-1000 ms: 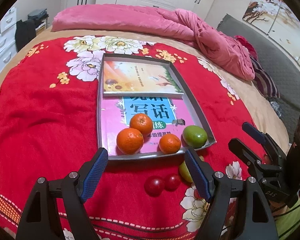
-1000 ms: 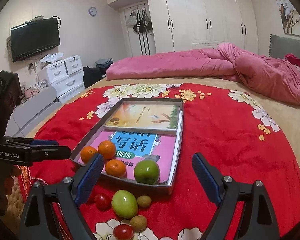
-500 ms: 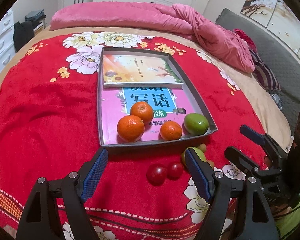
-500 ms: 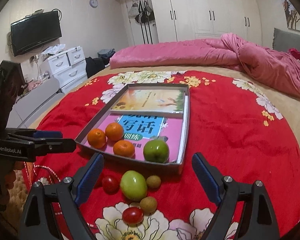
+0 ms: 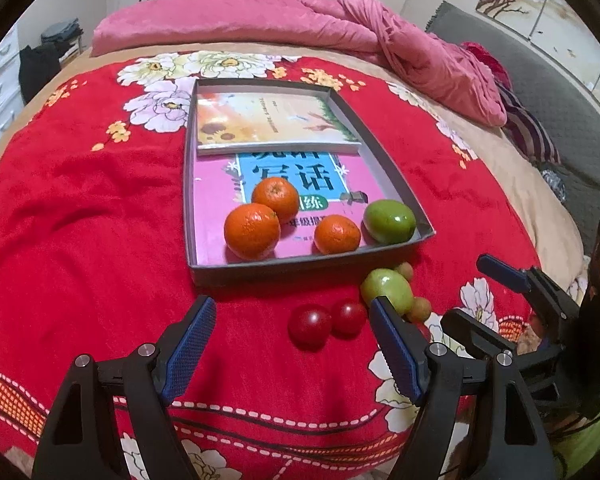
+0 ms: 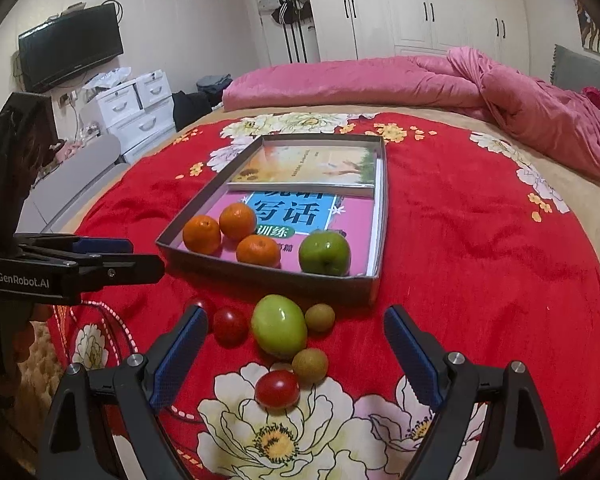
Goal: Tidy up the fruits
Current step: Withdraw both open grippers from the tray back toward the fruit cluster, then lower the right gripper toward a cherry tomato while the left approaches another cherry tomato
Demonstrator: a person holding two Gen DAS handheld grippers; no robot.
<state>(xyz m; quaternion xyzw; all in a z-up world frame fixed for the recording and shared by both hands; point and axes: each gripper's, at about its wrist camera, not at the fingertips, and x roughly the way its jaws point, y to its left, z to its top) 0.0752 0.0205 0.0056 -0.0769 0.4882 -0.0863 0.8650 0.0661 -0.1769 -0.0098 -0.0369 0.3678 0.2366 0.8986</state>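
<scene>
3 oranges (image 5: 278, 216) in grey tray (image 5: 300, 266)

Three oranges (image 6: 236, 234), two green apples (image 6: 279, 329) — three tomatoes (image 6: 277, 389), seemingly two longans (image 6: 310, 365)

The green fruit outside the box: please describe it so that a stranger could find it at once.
Find the grey tray with books on the red blanket. On the blanket just before its near wall lies a cluster of small fruits. The green fruit outside the box is the largest there and the only green one, among red tomatoes and brown round fruits.
</scene>
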